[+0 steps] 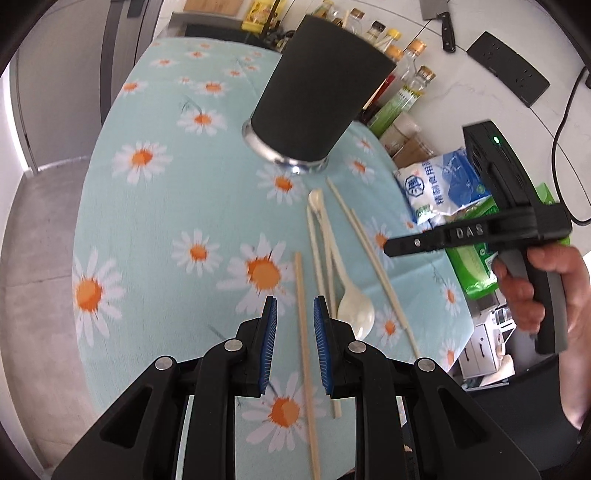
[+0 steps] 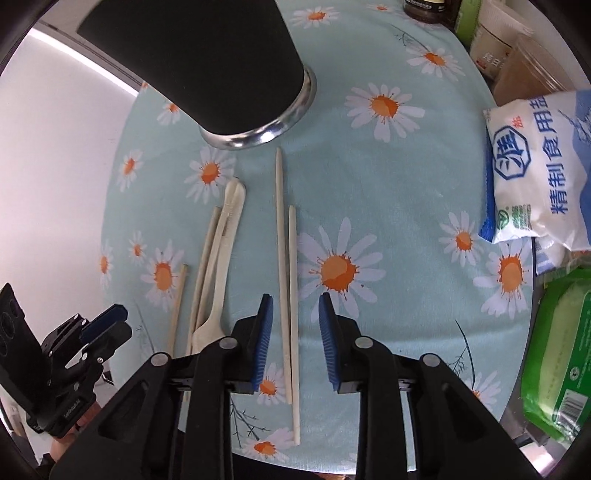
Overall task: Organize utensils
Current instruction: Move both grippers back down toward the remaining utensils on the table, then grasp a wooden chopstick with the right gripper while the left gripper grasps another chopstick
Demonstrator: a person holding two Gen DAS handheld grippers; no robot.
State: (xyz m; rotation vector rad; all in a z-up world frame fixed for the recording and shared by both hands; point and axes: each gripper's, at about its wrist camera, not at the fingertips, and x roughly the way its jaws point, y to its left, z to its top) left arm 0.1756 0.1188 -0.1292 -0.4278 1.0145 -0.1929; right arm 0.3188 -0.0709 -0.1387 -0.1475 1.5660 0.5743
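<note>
A black utensil cup (image 1: 314,96) with a metal base stands on the daisy tablecloth (image 1: 166,206); it also shows in the right wrist view (image 2: 207,62). Cream chopsticks and a cream spoon (image 1: 352,306) lie in front of it. My left gripper (image 1: 294,314) is open above a single chopstick (image 1: 303,354) that runs between its jaws. My right gripper (image 2: 295,314) is open over a pair of chopsticks (image 2: 286,280). The spoon (image 2: 218,258) and other chopsticks (image 2: 177,306) lie to their left. The right gripper body (image 1: 480,232) shows in the left wrist view.
A salt bag (image 2: 539,166) and a green packet (image 2: 554,350) lie at the table's right edge. Bottles (image 1: 402,74) stand behind the cup. A cleaver (image 1: 439,22) and a wall socket (image 1: 506,66) are on the wall. The left gripper (image 2: 74,350) shows at lower left.
</note>
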